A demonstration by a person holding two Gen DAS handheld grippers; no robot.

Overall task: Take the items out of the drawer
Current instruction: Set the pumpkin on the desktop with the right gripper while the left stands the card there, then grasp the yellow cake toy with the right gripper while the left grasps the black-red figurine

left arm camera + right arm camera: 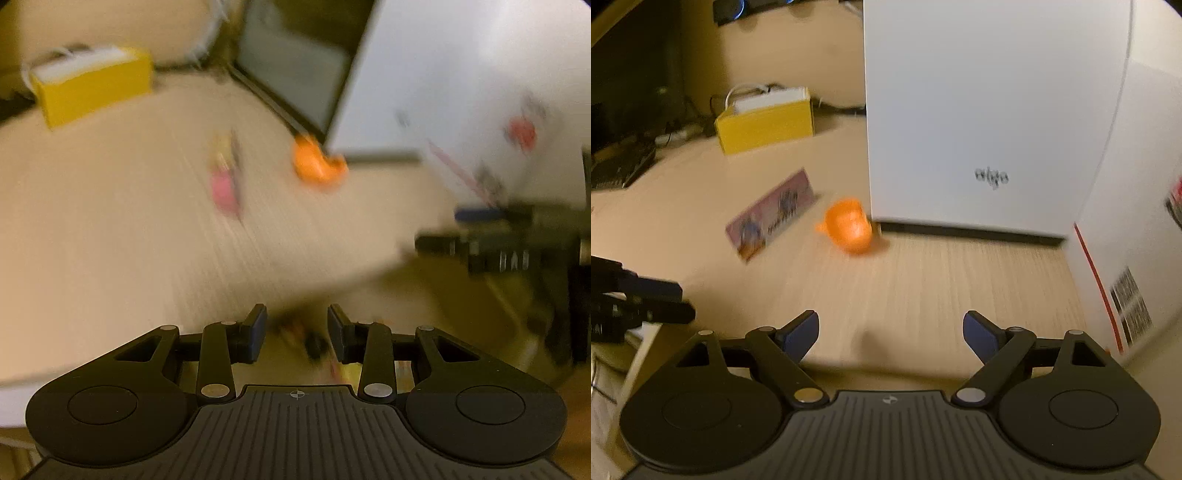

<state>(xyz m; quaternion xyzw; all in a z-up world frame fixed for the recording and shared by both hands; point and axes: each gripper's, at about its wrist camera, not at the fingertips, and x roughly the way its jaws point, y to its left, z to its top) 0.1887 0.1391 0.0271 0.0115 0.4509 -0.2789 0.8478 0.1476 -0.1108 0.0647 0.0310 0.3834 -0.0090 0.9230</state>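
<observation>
From the left wrist view, badly blurred, I see my left hand-held gripper [296,334] partly open with nothing pressed between its pads, small indistinct things showing beyond the gap. On the pale wood-grain counter [110,206] lie a small orange plastic cup-shaped item [317,162] against a tall white box [461,74], and a flat pink card [225,177]. From the right wrist view, my right hand-held gripper [891,336] stands wide open and empty above the counter; the orange item lies ahead beside the white box, a yellow box [764,123] farther back.

Orange toy [849,230], yellow box [764,123] (white-topped)
</observation>
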